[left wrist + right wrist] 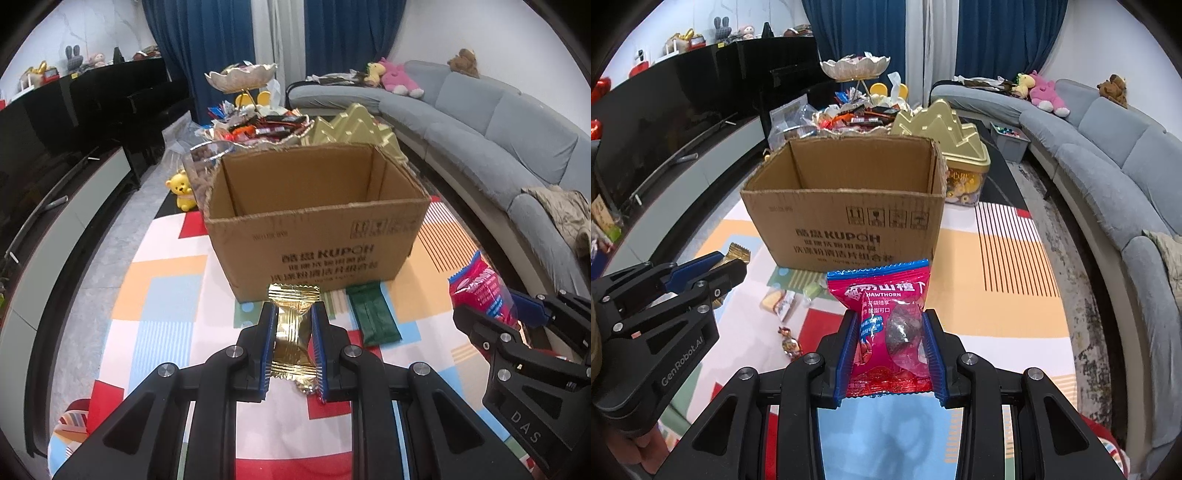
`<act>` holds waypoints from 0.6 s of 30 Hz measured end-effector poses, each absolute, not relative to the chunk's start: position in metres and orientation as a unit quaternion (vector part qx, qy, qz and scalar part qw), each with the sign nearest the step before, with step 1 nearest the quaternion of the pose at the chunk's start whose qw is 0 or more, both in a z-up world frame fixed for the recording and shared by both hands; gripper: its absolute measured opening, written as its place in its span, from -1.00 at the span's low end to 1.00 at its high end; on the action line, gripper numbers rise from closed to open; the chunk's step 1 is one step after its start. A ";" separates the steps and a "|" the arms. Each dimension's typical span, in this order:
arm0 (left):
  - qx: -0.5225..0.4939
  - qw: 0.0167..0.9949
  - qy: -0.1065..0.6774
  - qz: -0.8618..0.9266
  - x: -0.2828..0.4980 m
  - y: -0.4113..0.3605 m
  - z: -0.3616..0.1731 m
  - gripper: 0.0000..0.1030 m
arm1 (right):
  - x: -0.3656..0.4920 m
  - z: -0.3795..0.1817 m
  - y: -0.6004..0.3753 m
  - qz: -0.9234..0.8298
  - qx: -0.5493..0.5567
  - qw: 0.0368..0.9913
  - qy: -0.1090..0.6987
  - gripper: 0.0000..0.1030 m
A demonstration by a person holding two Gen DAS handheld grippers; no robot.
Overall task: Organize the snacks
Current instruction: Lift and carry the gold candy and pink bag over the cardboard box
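My left gripper is clamped on a gold-wrapped snack, low centre of its view; my right gripper pinches a red hawthorn packet (window showing fruit). The open cardboard box sits mid-frame above both.

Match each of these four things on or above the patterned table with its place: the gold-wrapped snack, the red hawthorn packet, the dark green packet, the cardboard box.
Things:
1. gold-wrapped snack
2. red hawthorn packet
3. dark green packet
4. cardboard box

Places:
A. lying flat on the table against the front of the box
B. clamped in the right hand-held gripper
C. standing open-topped on the table
D. clamped in the left hand-held gripper

Pairs: 1-D, 2-B, 3-A, 4-C
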State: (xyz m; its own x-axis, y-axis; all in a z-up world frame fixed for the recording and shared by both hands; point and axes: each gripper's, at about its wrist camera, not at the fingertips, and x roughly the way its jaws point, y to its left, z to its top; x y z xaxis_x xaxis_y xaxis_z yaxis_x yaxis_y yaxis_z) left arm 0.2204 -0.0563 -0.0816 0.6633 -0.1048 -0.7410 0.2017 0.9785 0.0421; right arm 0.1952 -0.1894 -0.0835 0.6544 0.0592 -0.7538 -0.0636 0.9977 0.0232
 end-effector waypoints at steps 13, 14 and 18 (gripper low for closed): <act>0.043 0.921 0.382 -0.067 0.244 -0.049 -0.052 -0.61 | 0.216 -0.054 -0.187 0.025 0.013 0.920 0.391 -0.30; 0.043 0.921 0.381 -0.067 0.245 -0.049 -0.050 -0.61 | 0.218 -0.051 -0.187 0.024 0.014 0.921 0.389 -0.30; 0.044 0.924 0.374 -0.066 0.254 -0.050 -0.042 -0.61 | 0.227 -0.040 -0.187 0.024 0.016 0.925 0.379 -0.30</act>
State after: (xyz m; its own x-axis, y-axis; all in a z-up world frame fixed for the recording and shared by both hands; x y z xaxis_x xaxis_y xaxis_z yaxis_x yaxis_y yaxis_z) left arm 0.2543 -0.0502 -0.0422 0.7113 -0.0897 -0.6971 0.1548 0.9875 0.0309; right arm 0.2271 -0.1867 -0.0404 0.7113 0.0558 -0.7007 -0.0320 0.9984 0.0471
